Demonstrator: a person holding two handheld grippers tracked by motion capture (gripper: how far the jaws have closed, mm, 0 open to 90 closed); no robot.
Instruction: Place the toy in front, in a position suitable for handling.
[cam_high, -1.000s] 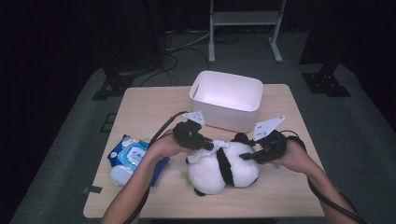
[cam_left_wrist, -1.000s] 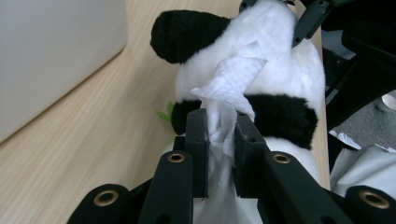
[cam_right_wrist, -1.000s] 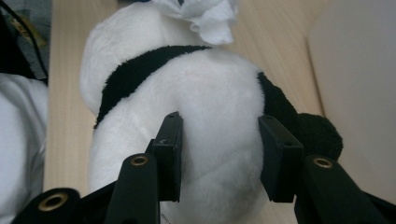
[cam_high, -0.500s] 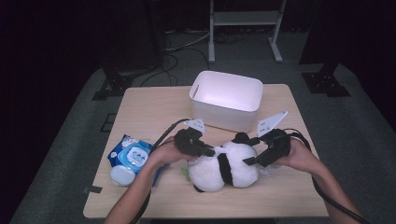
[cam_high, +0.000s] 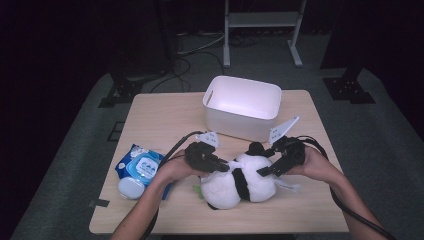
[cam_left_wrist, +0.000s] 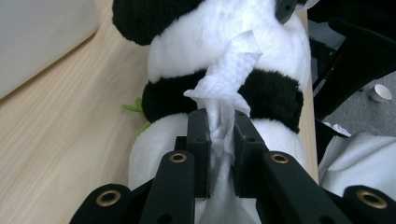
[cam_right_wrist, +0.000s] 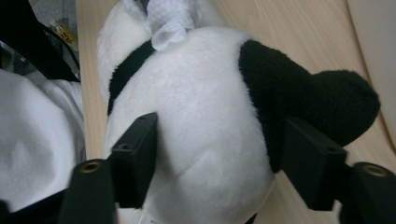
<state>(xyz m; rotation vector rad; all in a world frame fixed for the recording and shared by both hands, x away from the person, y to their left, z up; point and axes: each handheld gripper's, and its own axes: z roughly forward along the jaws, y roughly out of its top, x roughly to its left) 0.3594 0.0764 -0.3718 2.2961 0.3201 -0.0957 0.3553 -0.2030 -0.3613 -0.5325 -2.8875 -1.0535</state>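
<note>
A black-and-white panda plush (cam_high: 240, 182) lies on the wooden table (cam_high: 165, 125) near its front edge. My left gripper (cam_high: 226, 168) is shut on a crumpled white wipe (cam_left_wrist: 229, 70), which rests on the panda's black band and white fur (cam_left_wrist: 224, 28). In the left gripper view the jaws (cam_left_wrist: 218, 121) pinch the wipe tightly. My right gripper (cam_high: 262, 172) comes at the panda from the right. Its jaws (cam_right_wrist: 217, 135) have just been closing, and they press on the white fur (cam_right_wrist: 205, 116) on one side and a black ear on the other.
A white plastic bin (cam_high: 240, 122) stands just behind the panda. A blue pack of wipes (cam_high: 142, 165) and a round white lid (cam_high: 131, 187) lie at the front left. Something green (cam_high: 197, 189) pokes out beside the panda. Cables trail from both grippers.
The right gripper's jaws have spread wider and now sit around the panda's end. The left gripper has stayed on the panda with the wipe in it.
</note>
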